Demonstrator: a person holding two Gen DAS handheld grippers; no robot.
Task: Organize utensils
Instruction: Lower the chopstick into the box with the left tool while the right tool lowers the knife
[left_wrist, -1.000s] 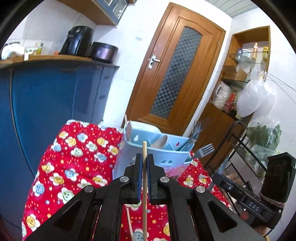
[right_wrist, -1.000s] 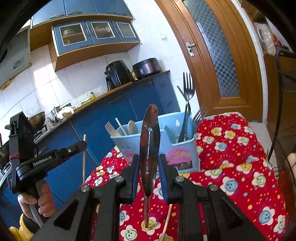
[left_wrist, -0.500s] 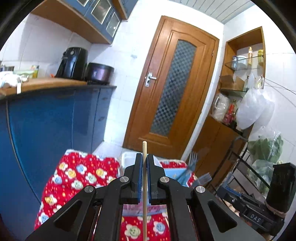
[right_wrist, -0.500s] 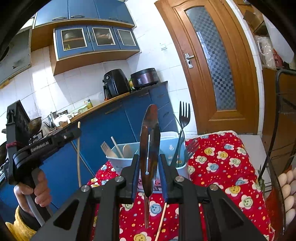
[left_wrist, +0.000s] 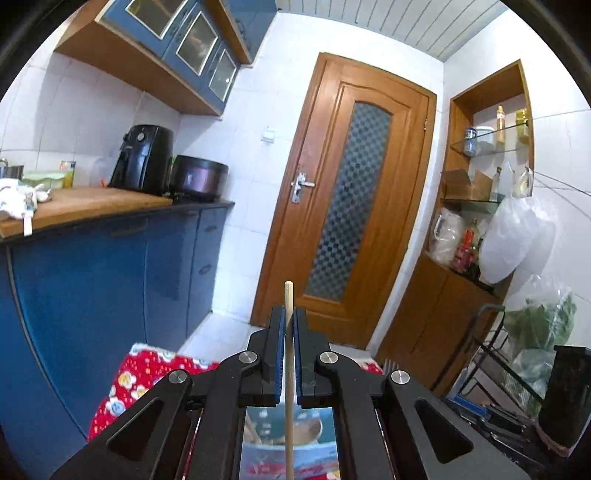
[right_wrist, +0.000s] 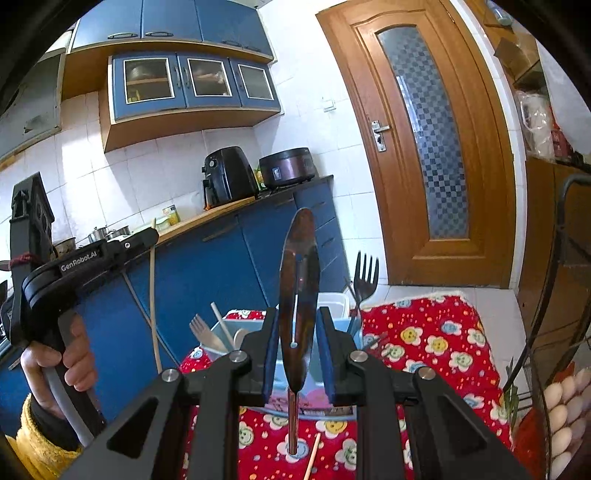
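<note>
My left gripper (left_wrist: 289, 317) is shut on a wooden chopstick (left_wrist: 288, 369) that stands upright between the pads, raised above the light blue utensil caddy (left_wrist: 291, 439). In the right wrist view the left gripper (right_wrist: 147, 236) holds that chopstick (right_wrist: 152, 295) left of the caddy (right_wrist: 334, 301). My right gripper (right_wrist: 297, 325) is shut on a metal spoon (right_wrist: 298, 295), bowl up, in front of the caddy. The caddy holds forks (right_wrist: 365, 273), a wooden fork (right_wrist: 203, 332) and other utensils. Another chopstick (right_wrist: 312, 456) lies on the red flowered cloth (right_wrist: 428, 343).
A blue kitchen counter (left_wrist: 110, 258) with an air fryer (left_wrist: 142, 158) and a cooker (left_wrist: 197, 177) runs along the left. A wooden door (left_wrist: 354, 206) is ahead. A wire rack (right_wrist: 554, 332) with eggs (right_wrist: 565, 417) stands at the right.
My left gripper has risen and tilted up with the chopstick, so the caddy has dropped under its fingers. My right gripper has lifted a little with the spoon.
</note>
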